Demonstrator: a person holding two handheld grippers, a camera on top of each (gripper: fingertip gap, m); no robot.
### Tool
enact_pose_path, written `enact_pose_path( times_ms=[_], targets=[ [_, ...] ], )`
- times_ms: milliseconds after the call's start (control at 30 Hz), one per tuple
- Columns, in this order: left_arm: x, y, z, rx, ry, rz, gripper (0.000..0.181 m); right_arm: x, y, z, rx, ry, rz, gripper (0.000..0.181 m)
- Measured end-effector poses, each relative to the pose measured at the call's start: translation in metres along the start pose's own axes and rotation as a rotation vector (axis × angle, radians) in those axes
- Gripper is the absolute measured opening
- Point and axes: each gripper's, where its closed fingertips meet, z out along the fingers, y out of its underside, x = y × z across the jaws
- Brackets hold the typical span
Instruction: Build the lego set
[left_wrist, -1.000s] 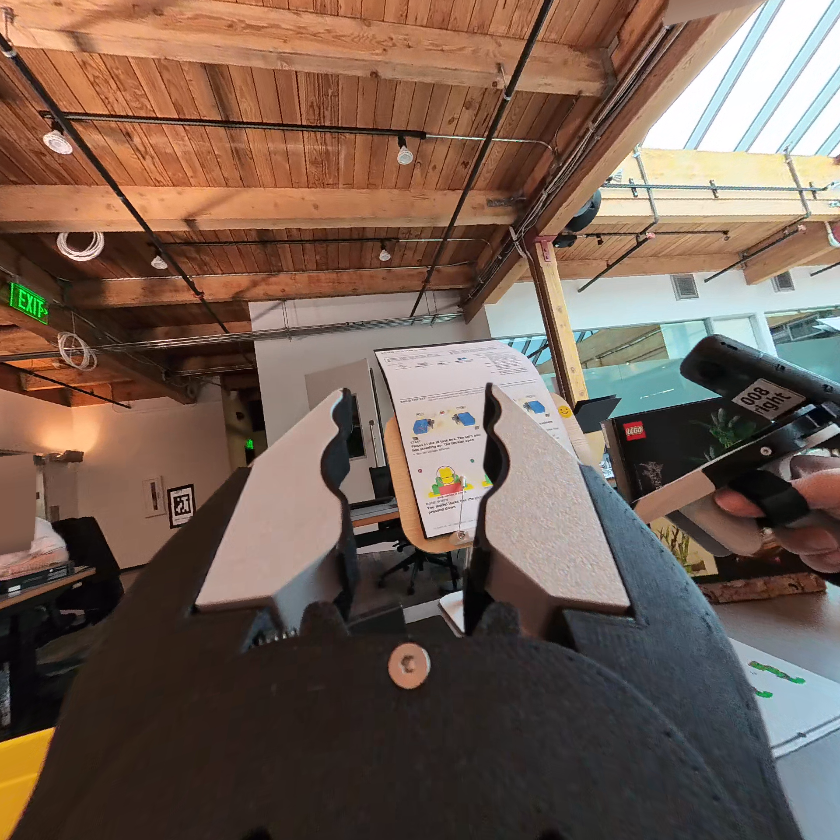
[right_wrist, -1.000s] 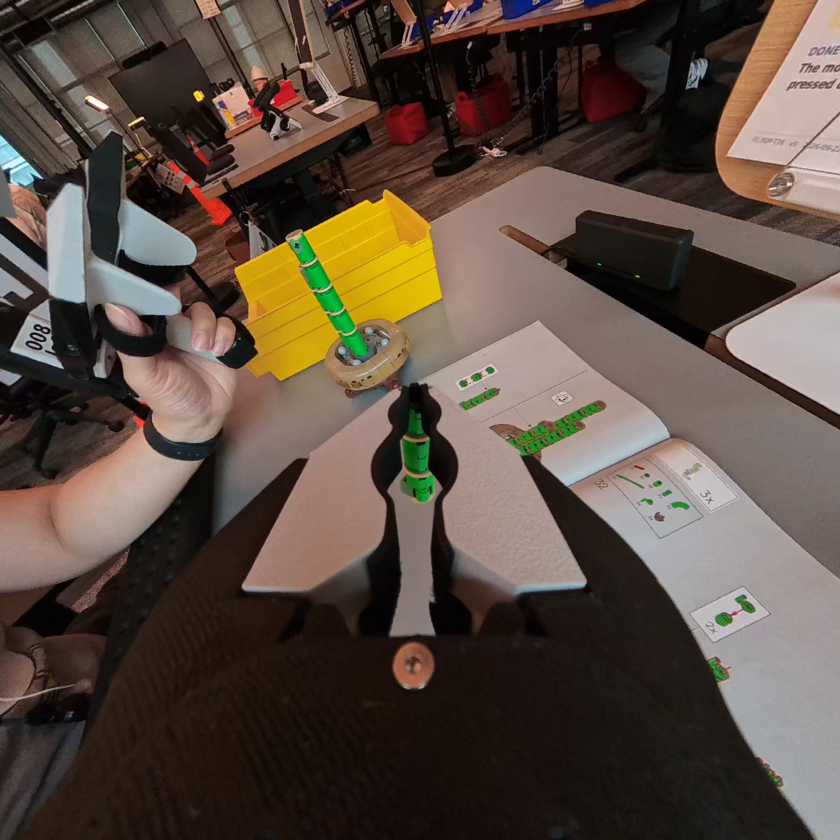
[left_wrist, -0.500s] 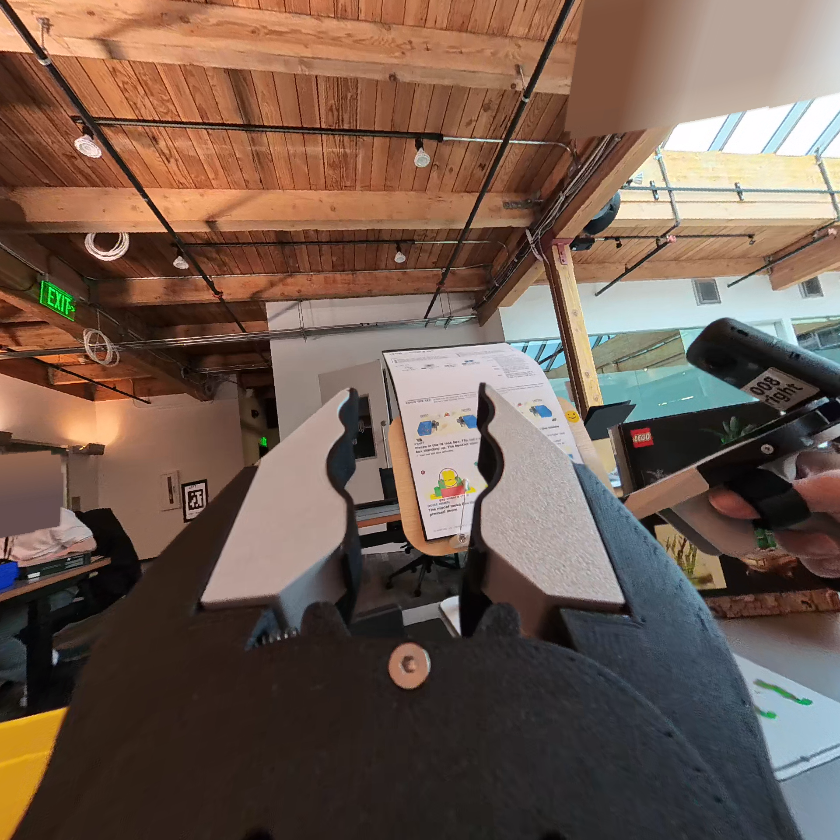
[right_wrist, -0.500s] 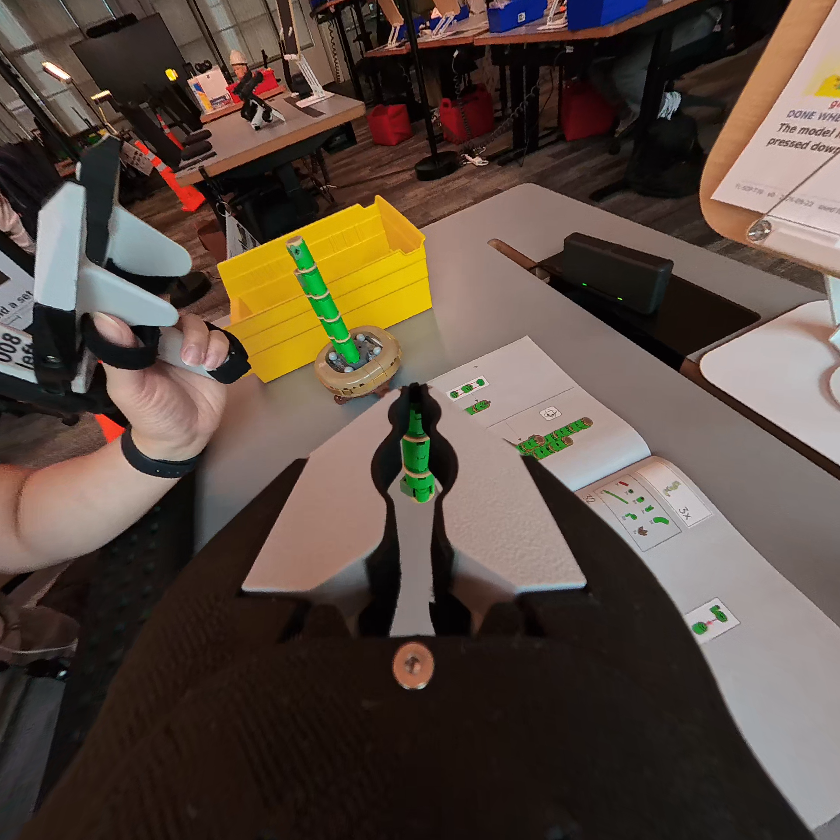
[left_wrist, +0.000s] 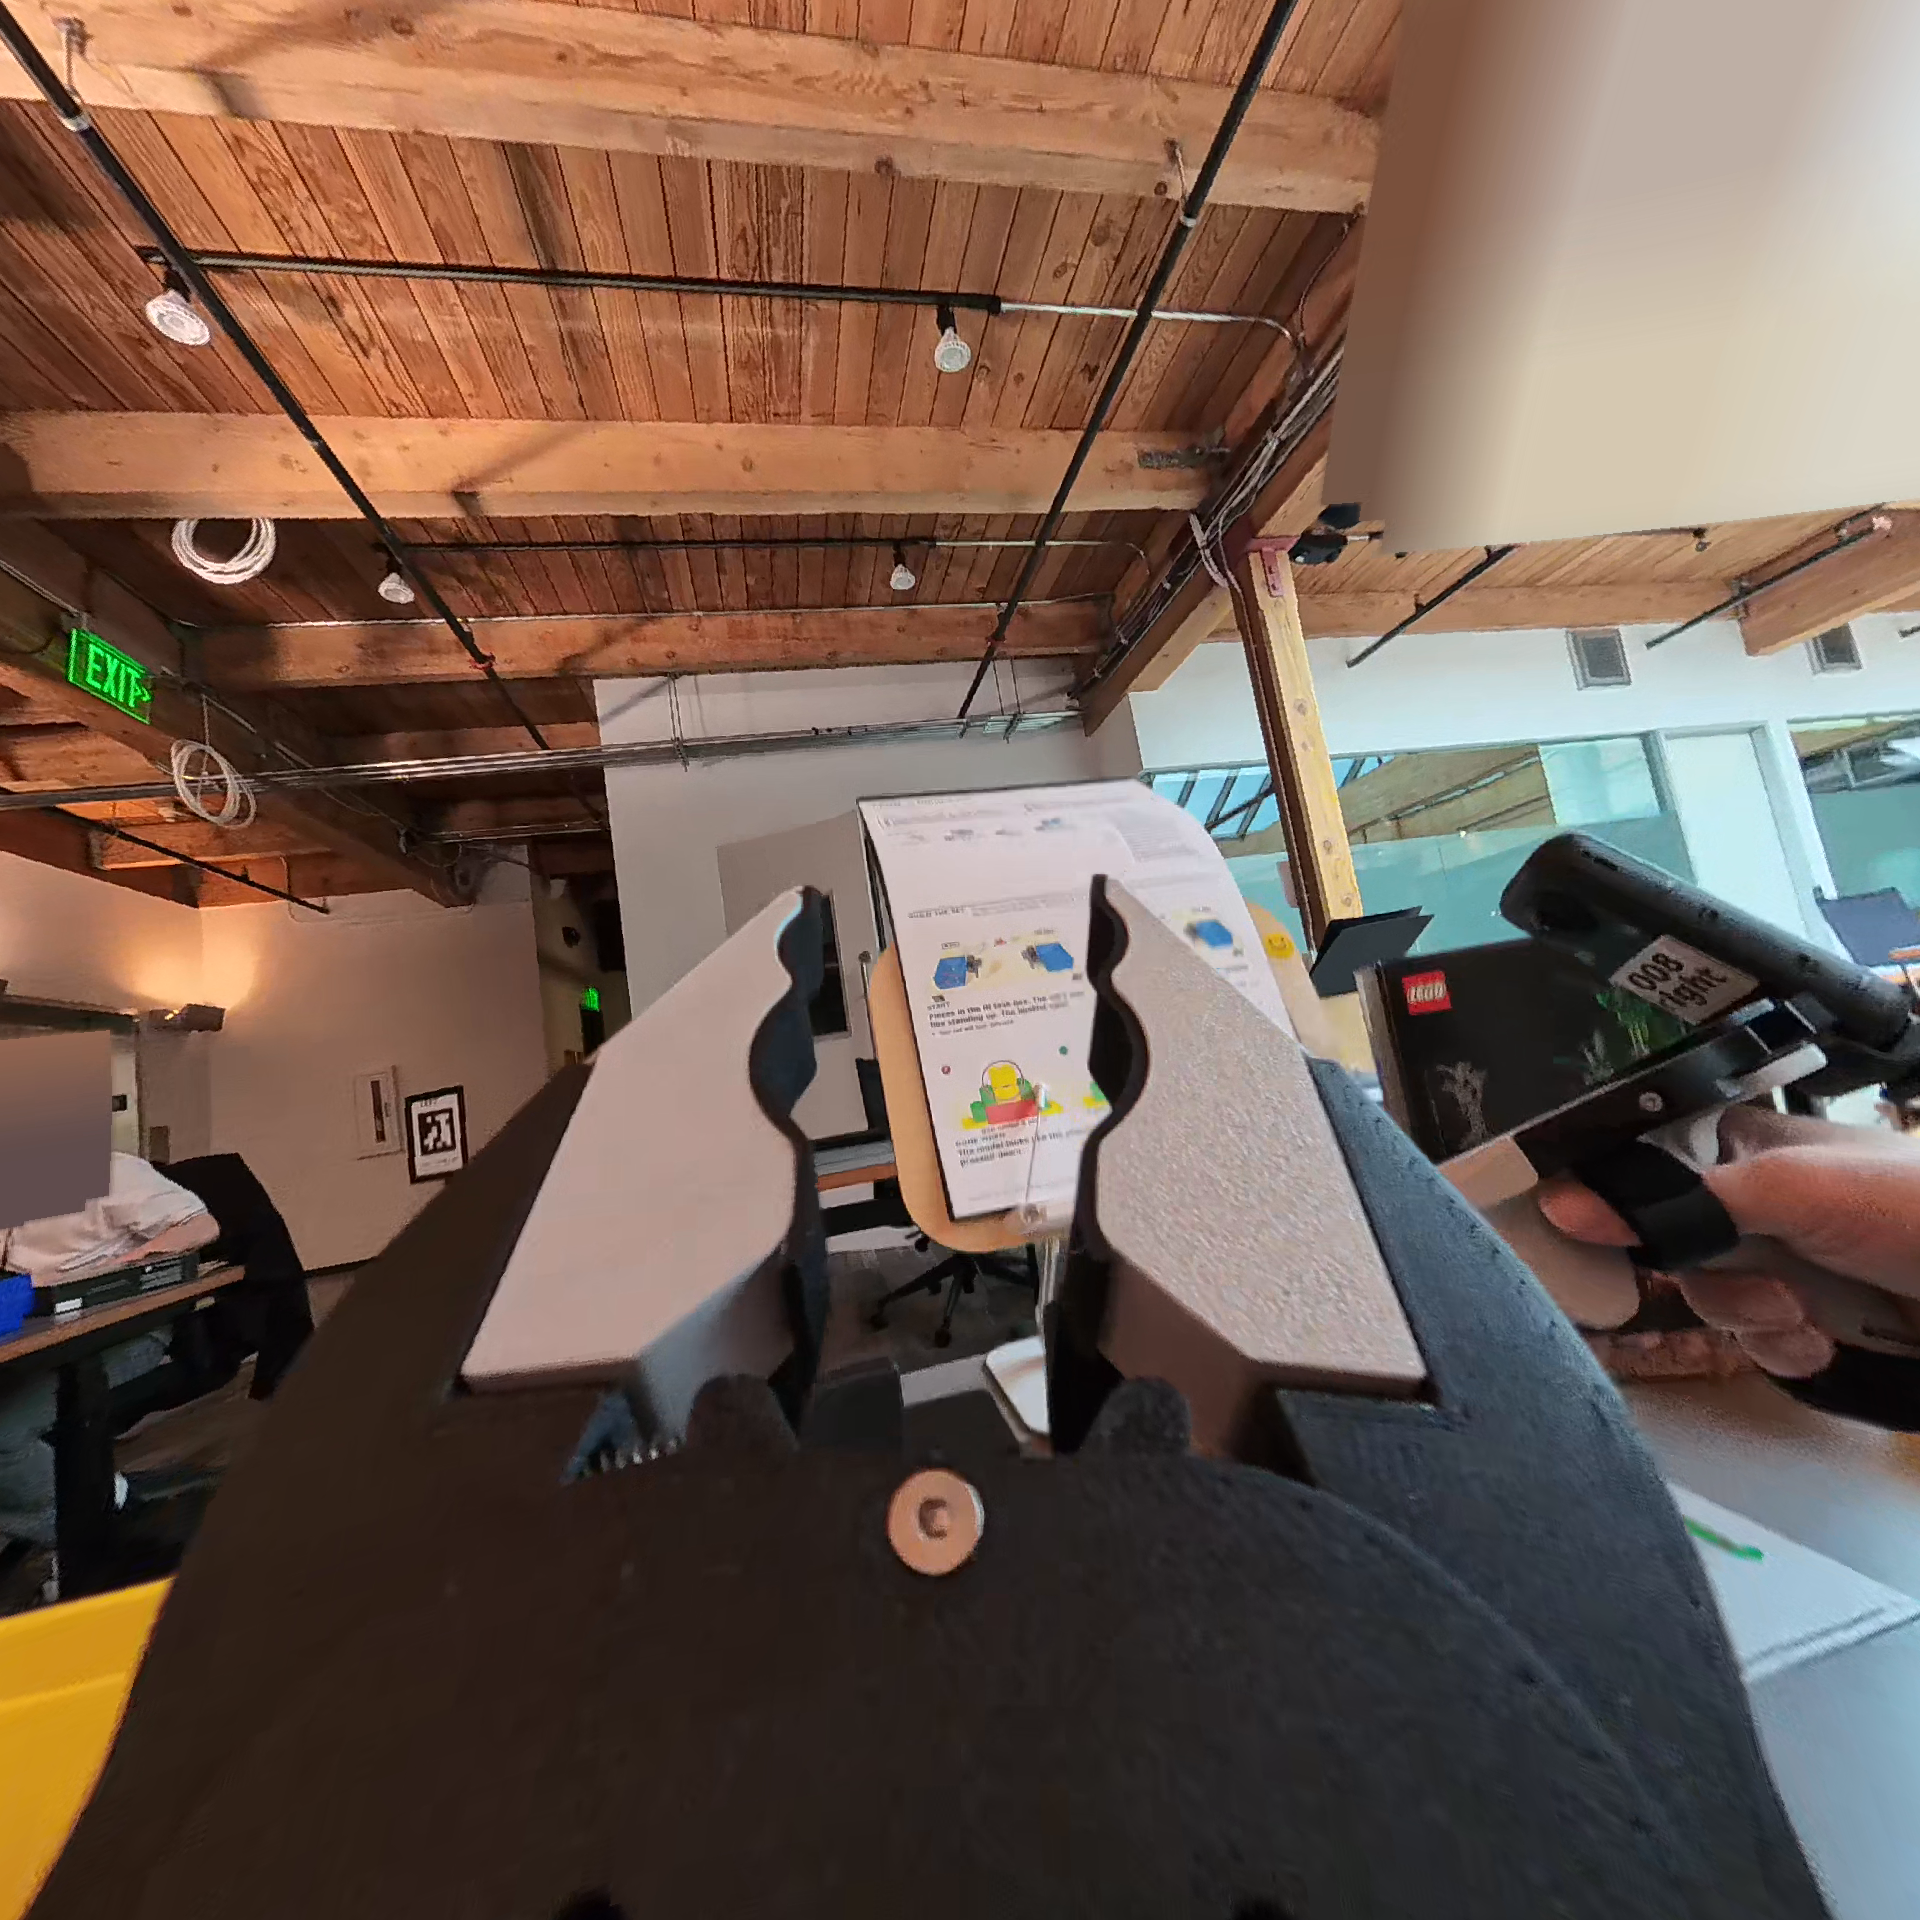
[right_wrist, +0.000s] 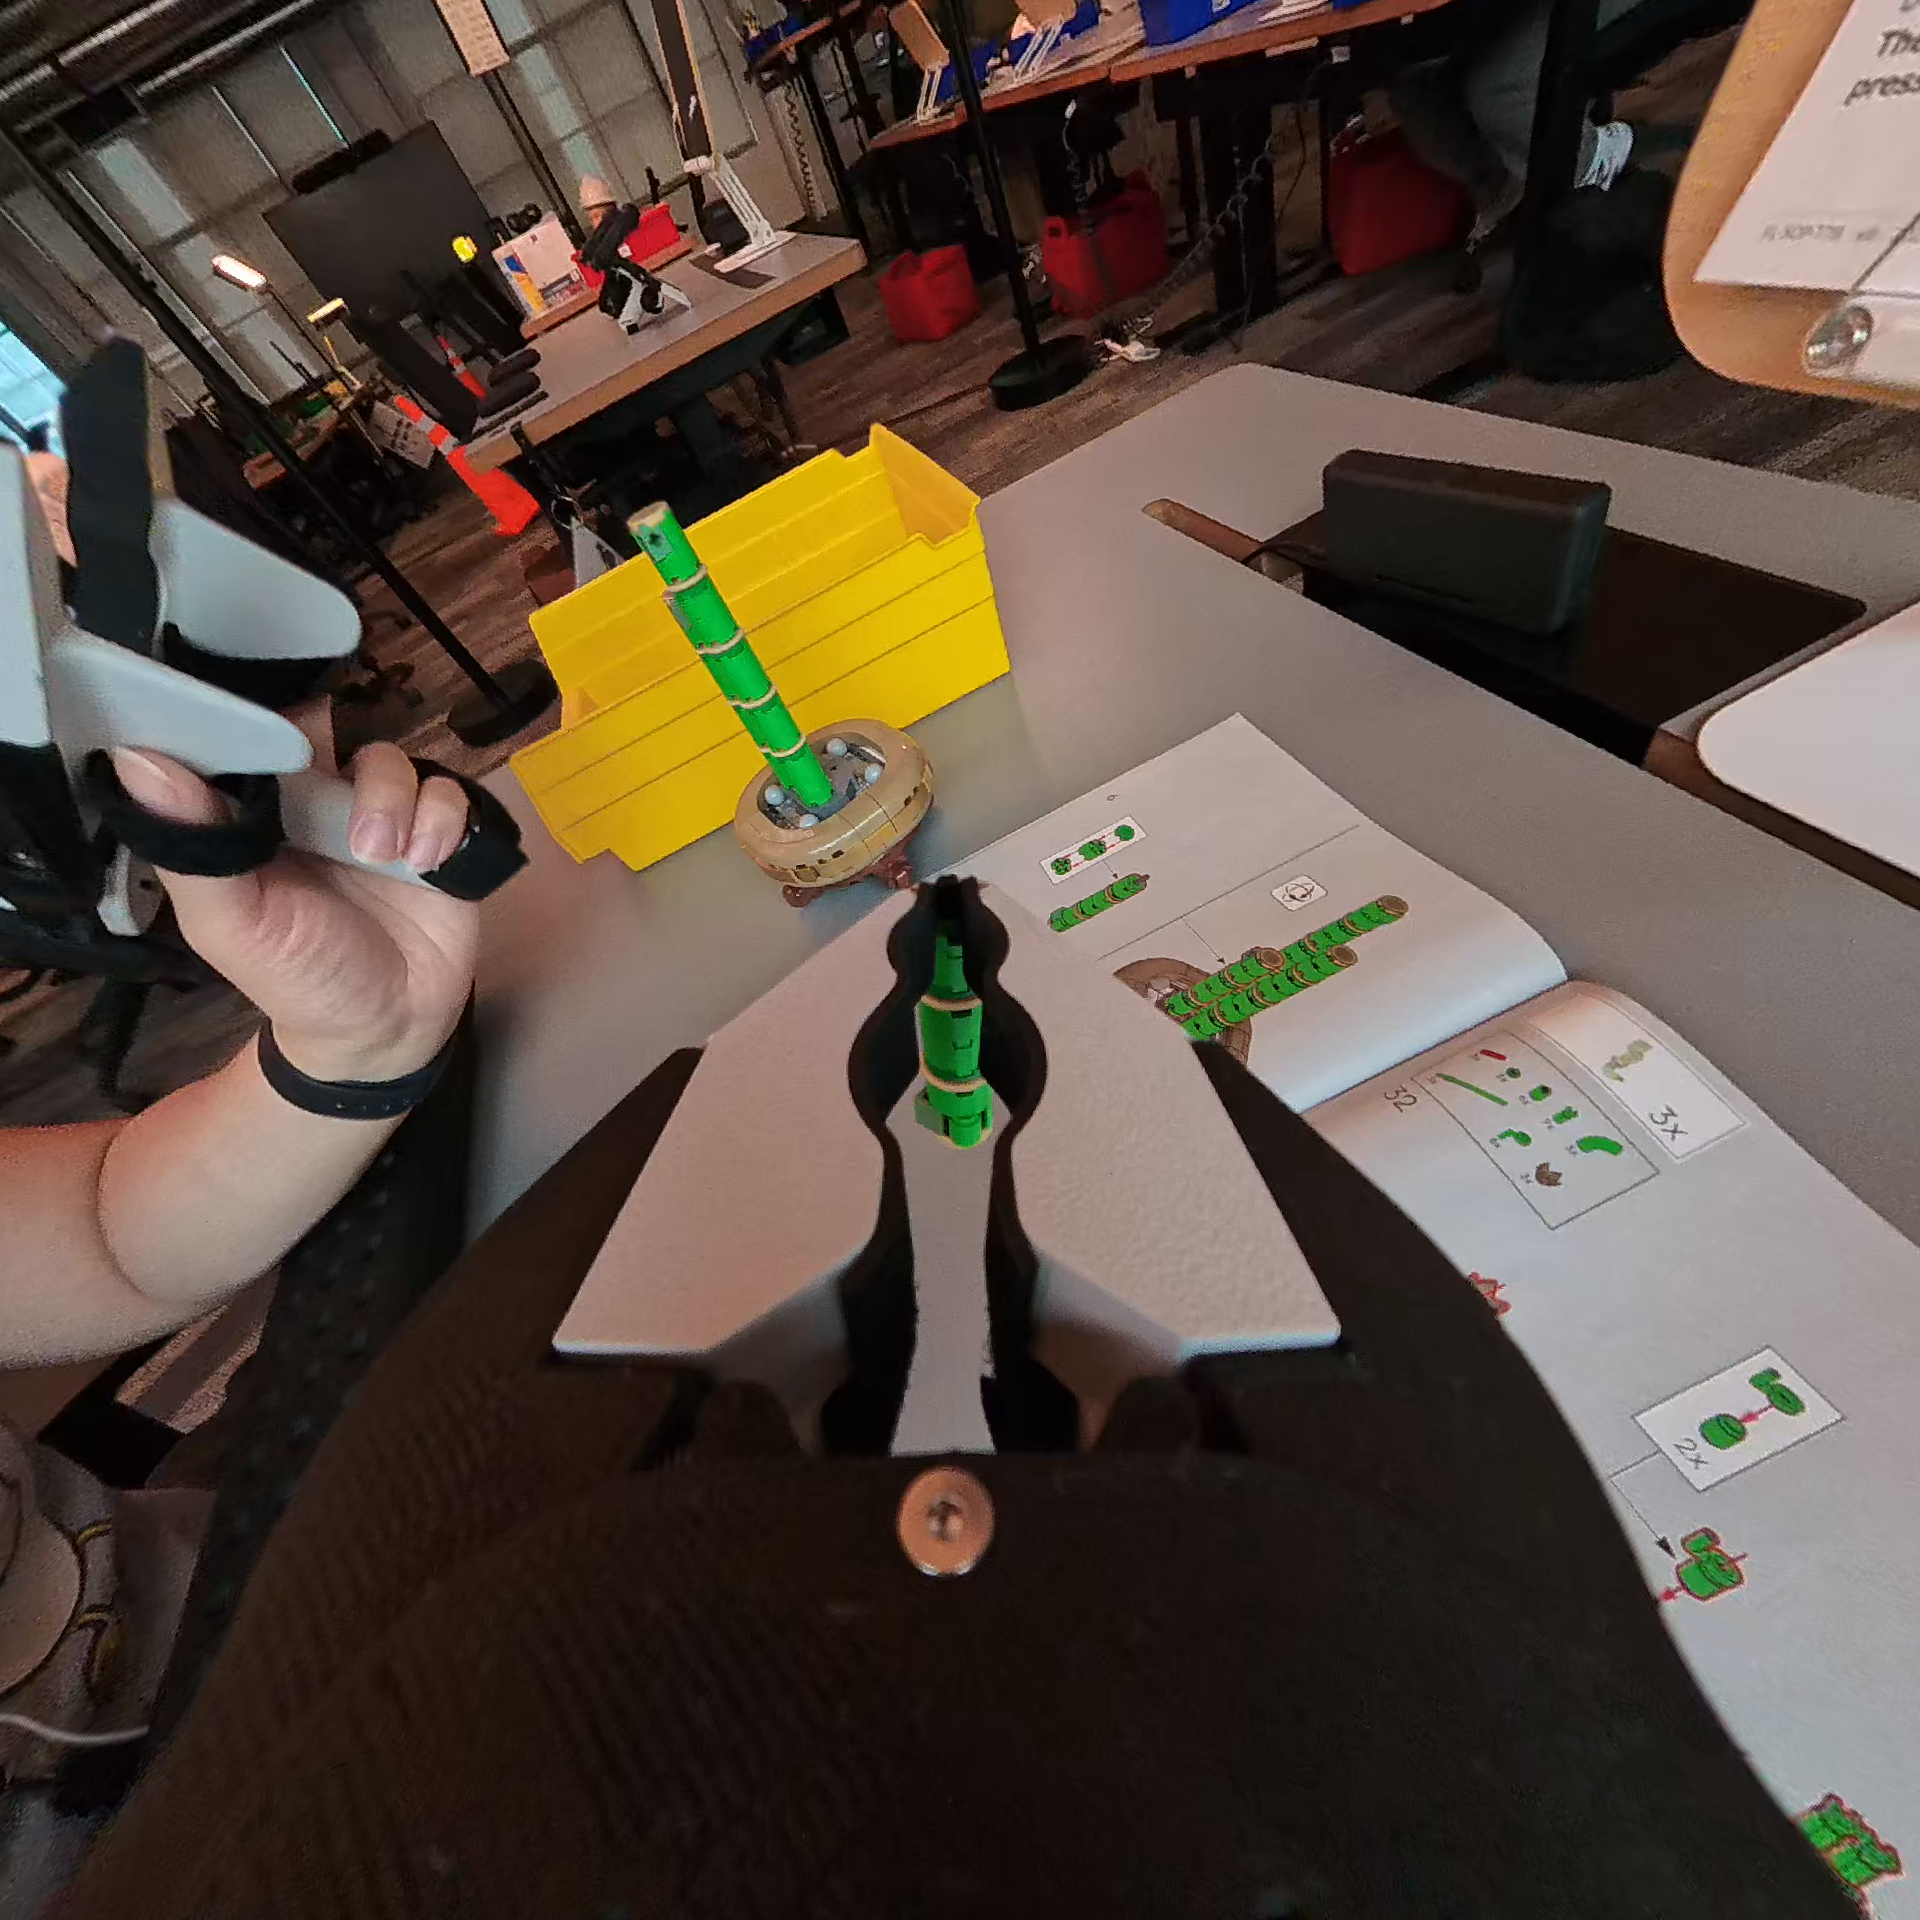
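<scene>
The left tongs (left_wrist: 945, 914) fill the frame's centre, gaping and empty, tilted up toward the wooden ceiling (left_wrist: 623, 416) (a clipboard sheet (left_wrist: 1039, 987) shows between them), the right tongs (left_wrist: 1683, 1029) at right.

— What colours do you have on your side?

— My right tool (right_wrist: 948, 904) has pale grey fingers (right_wrist: 758, 1174) on a black body, and the short stalk (right_wrist: 951, 1049) in it is bright green with thin tan rings. The tall stalk (right_wrist: 727, 655) on the tabletop (right_wrist: 1195, 665) is the same green, banded tan, rising from a tan pot (right_wrist: 836, 816) on dark brown feet.

— And around it?

— A plain yellow bin (right_wrist: 779, 644), a grey tabletop, a white booklet (right_wrist: 1455, 1091) with green drawings. My left tool (left_wrist: 948, 935) is grey and black too.
</scene>
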Motion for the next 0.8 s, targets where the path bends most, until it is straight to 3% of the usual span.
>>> enact_pose_path(
  times_ms=[233,433,667,800],
  targets=[
    [0.029,0.042,-0.001,-0.119,0.098,-0.037,0.048,0.010,0.003,-0.015,0.082,-0.074,0.150,0.003],
    [0.030,0.020,-0.007,-0.038,0.100,-0.005,0.045,0.001,-0.020,-0.039,0.142,-0.078,0.121,0.003],
    [0.020,0.020,-0.011,-0.028,0.056,0.093,0.045,-0.018,-0.029,-0.044,0.125,-0.054,0.036,0.003],
    [0.015,0.010,-0.011,0.000,0.048,0.063,0.046,-0.021,-0.031,-0.044,0.115,-0.040,0.009,0.003]
  ],
)
